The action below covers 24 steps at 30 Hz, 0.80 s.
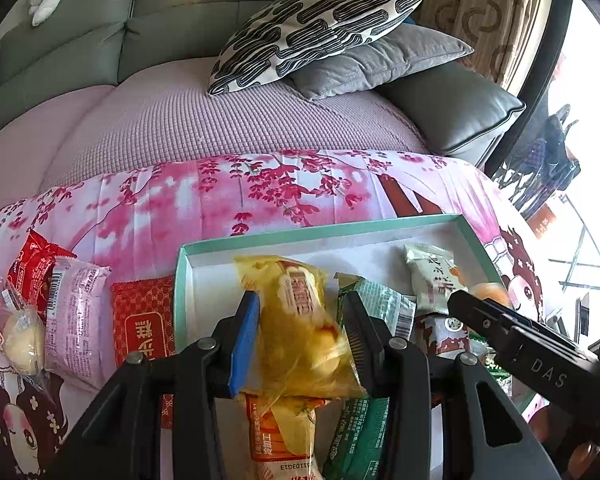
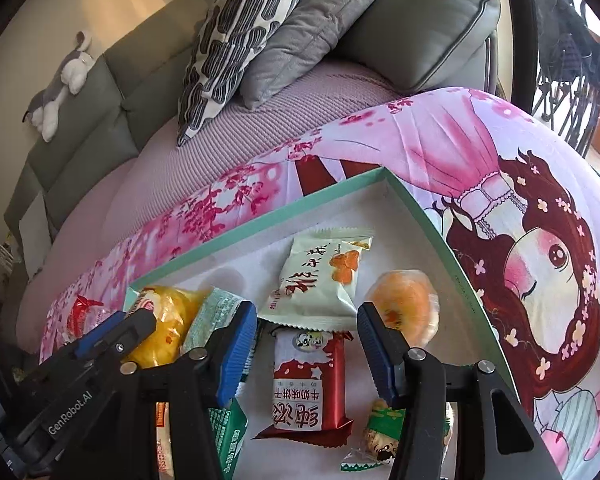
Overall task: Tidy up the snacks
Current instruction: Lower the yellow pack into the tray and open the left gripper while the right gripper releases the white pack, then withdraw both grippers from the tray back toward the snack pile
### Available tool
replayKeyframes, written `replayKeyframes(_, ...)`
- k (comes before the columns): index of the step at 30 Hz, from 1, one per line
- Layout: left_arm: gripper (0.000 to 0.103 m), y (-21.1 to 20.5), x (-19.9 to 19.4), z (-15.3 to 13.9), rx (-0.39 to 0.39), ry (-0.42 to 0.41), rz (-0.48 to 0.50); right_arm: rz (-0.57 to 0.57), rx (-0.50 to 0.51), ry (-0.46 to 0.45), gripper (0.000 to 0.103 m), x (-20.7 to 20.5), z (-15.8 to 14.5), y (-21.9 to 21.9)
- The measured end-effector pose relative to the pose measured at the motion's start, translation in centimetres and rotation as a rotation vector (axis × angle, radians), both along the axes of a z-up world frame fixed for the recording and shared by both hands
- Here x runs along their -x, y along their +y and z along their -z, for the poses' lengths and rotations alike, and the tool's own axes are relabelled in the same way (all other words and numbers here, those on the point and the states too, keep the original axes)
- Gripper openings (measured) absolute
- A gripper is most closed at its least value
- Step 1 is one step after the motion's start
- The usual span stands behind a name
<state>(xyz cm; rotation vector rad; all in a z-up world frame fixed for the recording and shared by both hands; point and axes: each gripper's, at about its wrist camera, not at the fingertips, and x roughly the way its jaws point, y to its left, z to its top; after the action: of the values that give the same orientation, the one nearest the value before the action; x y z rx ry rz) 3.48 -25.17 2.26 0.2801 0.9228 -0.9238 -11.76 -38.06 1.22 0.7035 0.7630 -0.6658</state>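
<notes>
While clamped on the yellow snack bag (image 1: 300,332), left gripper (image 1: 304,320) jaws; right gripper (image 2: 308,344) jaws apart, empty.

Both fisheye views are brightly lit by daylight. In the left wrist view, the upper right is blown out to white at a tall glass window (image 1: 588,92). Straight lines are bent toward the dark, vignetted corners. Foreground details are softened, and glare is seen on a crinkled yellow plastic snack packet (image 1: 300,320).
</notes>
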Motion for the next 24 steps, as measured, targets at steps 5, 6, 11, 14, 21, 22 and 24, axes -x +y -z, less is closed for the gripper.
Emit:
replayKeyframes(5,0.059,0.3,-0.3,-0.2,-0.010,0.014,-0.022,-0.008,-0.001,0.032,0.067,-0.4,0.0,0.3)
replayKeyframes(6,0.060,0.4,-0.3,-0.3,-0.014,0.017,-0.024,-0.011,-0.005,0.038,0.072,-0.5,0.0,0.4)
replayKeyframes(11,0.076,1.0,-0.7,-0.7,-0.082,0.020,-0.089,-0.031,-0.003,0.071,0.079,-0.8,0.1,0.6)
replayKeyframes(14,0.076,1.7,-1.3,-0.8,-0.114,0.026,-0.132,-0.036,-0.009,0.081,0.083,-0.9,0.1,0.7)
replayKeyframes(21,0.085,3.3,-2.6,-0.6,-0.148,0.053,-0.231,-0.046,0.010,0.121,0.083,-1.0,-0.1,1.0)
replayKeyframes(22,0.085,3.5,-2.7,-0.5,-0.152,0.055,-0.244,-0.045,0.011,0.125,0.083,-1.1,-0.1,1.1)
replayKeyframes(24,0.085,3.9,-3.0,-0.2,-0.156,0.065,-0.267,-0.047,0.012,0.128,0.083,-1.0,-0.3,1.1)
